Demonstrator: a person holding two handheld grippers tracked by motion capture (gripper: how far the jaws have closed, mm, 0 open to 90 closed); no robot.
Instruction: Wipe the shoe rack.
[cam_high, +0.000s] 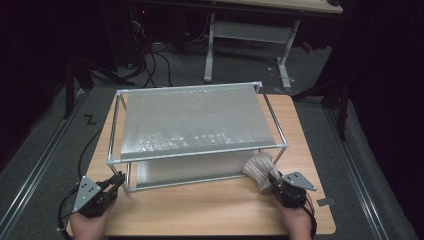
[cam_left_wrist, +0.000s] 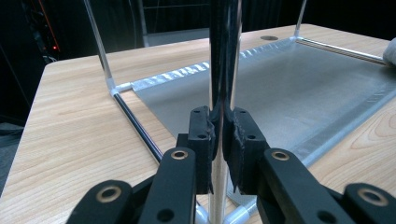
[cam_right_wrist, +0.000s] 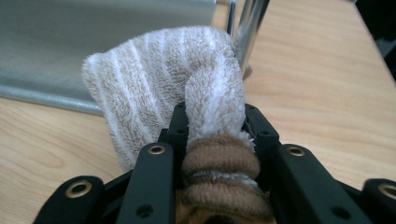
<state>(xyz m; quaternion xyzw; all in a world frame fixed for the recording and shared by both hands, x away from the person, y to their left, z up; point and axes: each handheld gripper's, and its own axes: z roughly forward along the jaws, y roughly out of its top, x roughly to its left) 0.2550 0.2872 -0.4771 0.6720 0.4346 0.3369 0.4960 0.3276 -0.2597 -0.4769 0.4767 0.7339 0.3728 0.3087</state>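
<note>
A two-tier metal rack with grey shelf sheets stands on the wooden table. My left gripper is at the rack's front left corner, shut on the upright corner post, which runs between its pads. My right gripper is at the front right corner, shut on a bunched beige-and-white striped towel. In the right gripper view the towel bulges out between the jaws, just in front of the rack's lower shelf and beside a shiny post.
Bare table top lies between my hands in front of the rack. A small grey tab sits at the table's right edge. Beyond the table stand a white desk frame and floor cables.
</note>
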